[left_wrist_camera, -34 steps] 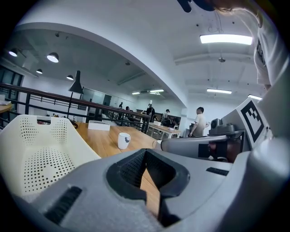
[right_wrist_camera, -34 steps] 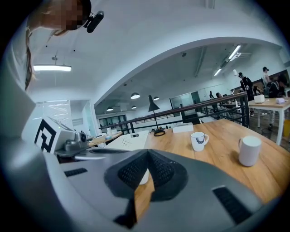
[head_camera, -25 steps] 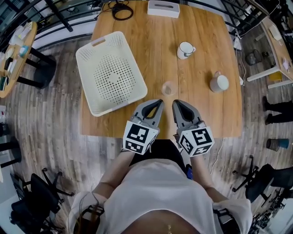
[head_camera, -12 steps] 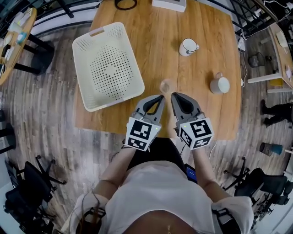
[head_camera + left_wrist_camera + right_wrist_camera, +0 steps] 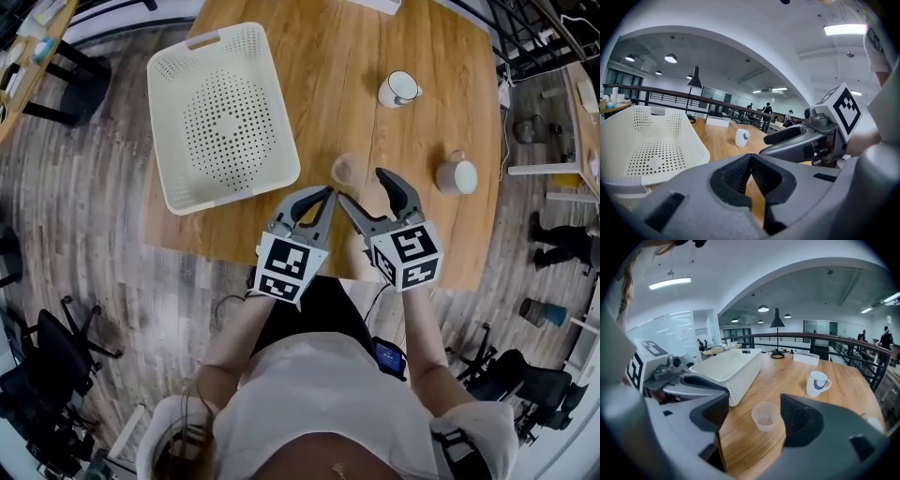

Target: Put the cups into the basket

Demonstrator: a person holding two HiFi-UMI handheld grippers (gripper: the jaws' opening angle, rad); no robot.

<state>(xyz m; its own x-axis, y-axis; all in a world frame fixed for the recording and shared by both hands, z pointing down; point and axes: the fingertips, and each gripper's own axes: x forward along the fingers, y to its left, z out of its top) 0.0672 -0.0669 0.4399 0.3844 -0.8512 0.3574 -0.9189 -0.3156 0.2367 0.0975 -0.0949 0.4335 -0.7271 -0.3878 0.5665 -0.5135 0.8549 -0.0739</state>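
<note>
Cups: three, all standing on the brown wooden table (image 5: 328, 84), none in the basket.

1. Left gripper (image 5: 324, 194), grey, two-jaw, marker cube at its rear. Over the near table edge; jaws pressed together, nothing between them.
2. Right gripper (image 5: 363, 187), same make, just beside the left one. Its jaws have just been opening and now stand spread. No pad touches anything. In the right gripper view the gap (image 5: 754, 405) frames item 3.
3. Small translucent plastic cup (image 5: 344, 171), upright, empty. It stands just ahead of the right gripper's jaw tips, apart from them, near the basket's near right corner.
4. Pale grey ceramic mug (image 5: 456, 175), upright, towards the right edge of the table. It is well apart from the basket.
5. White perforated plastic basket (image 5: 225, 117), rectangular, with a handle slot in its far wall. It is empty and sits on the left part of the table, overhanging the left edge.
6. White mug with a dark print (image 5: 399, 89), upright, handle to the right, farther back on the right half of the table.
7. White rectangular box (image 5: 806, 358), at the far edge of the table.
</note>
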